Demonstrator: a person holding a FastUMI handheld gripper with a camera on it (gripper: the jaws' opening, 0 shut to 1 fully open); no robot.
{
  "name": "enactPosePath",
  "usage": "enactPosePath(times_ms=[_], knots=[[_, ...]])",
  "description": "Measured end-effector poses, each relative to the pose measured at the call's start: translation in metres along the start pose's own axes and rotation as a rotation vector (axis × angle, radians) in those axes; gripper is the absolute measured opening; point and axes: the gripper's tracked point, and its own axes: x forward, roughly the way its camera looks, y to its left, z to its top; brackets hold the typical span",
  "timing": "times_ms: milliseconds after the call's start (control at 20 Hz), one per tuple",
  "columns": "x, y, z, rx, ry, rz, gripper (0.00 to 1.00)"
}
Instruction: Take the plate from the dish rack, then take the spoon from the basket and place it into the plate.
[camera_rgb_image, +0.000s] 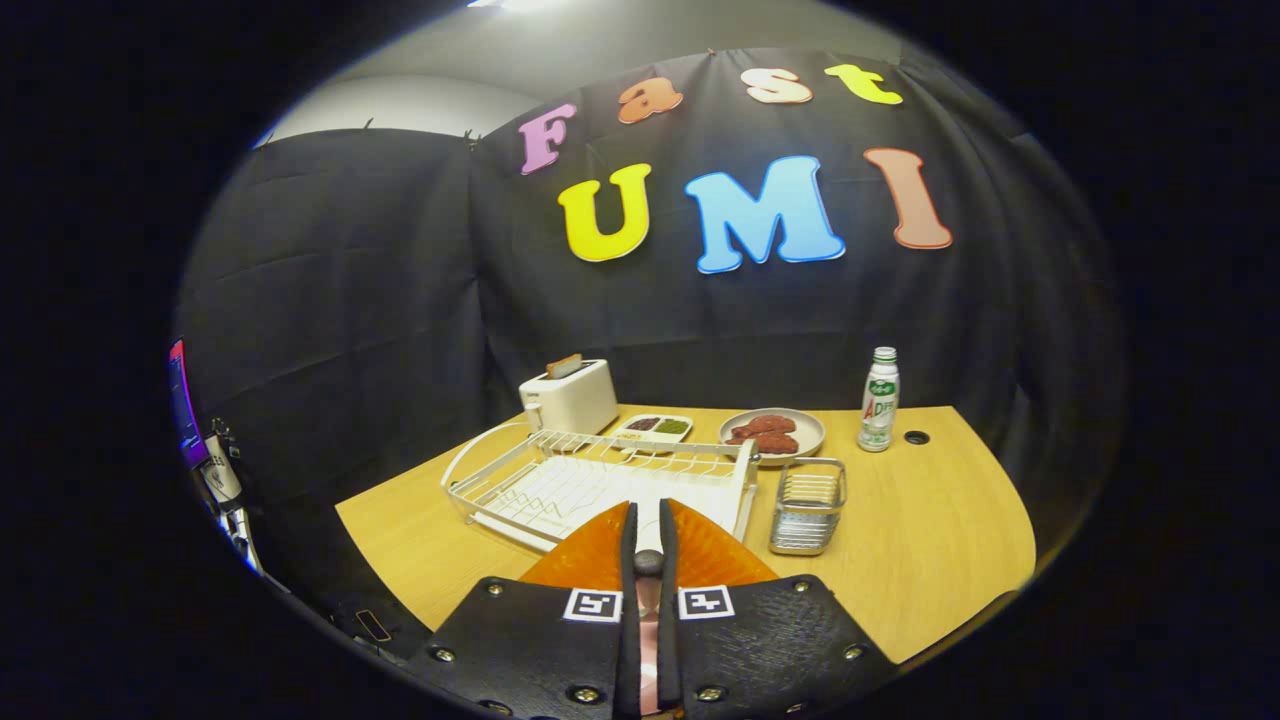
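My gripper (649, 512) is shut on a slim pale spoon (649, 530), which stands up in the narrow gap between the fingers, with a dark rounded part lower down. Right beneath the fingers an orange plate (712, 556) lies on the wooden table (930, 540), spreading out to both sides of them. Just beyond the plate stands the white wire dish rack (590, 480), with no dishes in it. To the right of the rack, ahead of the right finger, the small metal basket (808, 505) looks empty.
Behind the rack are a white toaster (570, 395) with a slice in it, a small two-part sauce dish (655, 427) and a plate of reddish food (771, 433). A white bottle (879, 400) stands at the back right, near a cable hole (916, 437).
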Motion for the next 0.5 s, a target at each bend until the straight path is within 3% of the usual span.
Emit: enactPosePath(times_ms=[500], knots=[[0.026, 0.049, -0.038, -0.004, 0.061, 0.144, 0.06]])
